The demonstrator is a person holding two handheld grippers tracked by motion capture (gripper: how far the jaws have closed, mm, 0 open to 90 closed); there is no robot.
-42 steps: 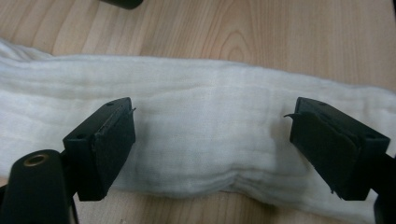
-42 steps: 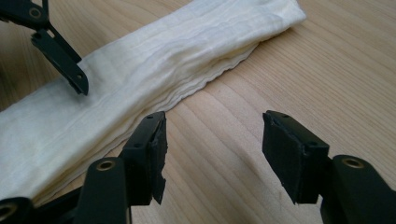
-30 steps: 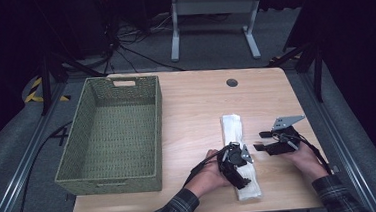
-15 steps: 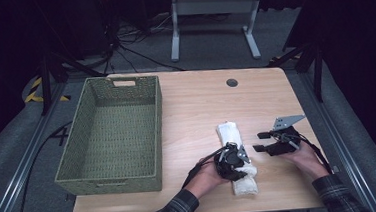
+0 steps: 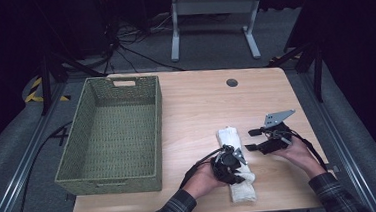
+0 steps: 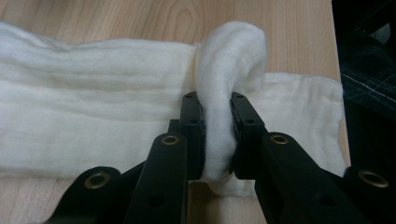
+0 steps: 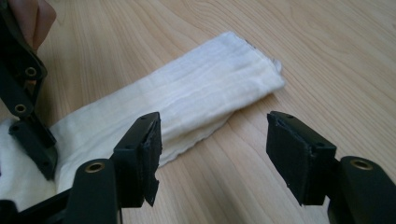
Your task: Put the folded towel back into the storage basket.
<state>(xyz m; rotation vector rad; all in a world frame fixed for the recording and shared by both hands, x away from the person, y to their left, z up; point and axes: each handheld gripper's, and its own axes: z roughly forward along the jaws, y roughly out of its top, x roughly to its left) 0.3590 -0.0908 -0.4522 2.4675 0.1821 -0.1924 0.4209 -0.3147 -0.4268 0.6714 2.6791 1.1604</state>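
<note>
A folded white cloth (image 5: 230, 137) lies lengthwise on the wooden table (image 5: 196, 105) near its front edge. My left gripper (image 5: 228, 164) comes in from the left across the cloth's middle. Its jaws have just been closing, and in the left gripper view they (image 6: 215, 100) pinch a raised fold of the cloth (image 6: 93, 93). My right gripper (image 5: 249, 139) hovers just right of the cloth, pointing left at it. In the right gripper view its jaws (image 7: 215, 135) stand apart with nothing between them, and the cloth's far end (image 7: 196, 98) lies ahead on the wood.
A green woven basket (image 5: 109, 184) sits on the left half of the table, nothing inside it. A round cable hole (image 5: 232, 83) is at the table's back. Bare wood lies behind the cloth. Dark floor, cables and a white stand base (image 5: 211, 6) are beyond the table.
The left gripper's jaws have closed on the cloth and bunched a fold up between them. The right gripper has shifted slightly.
</note>
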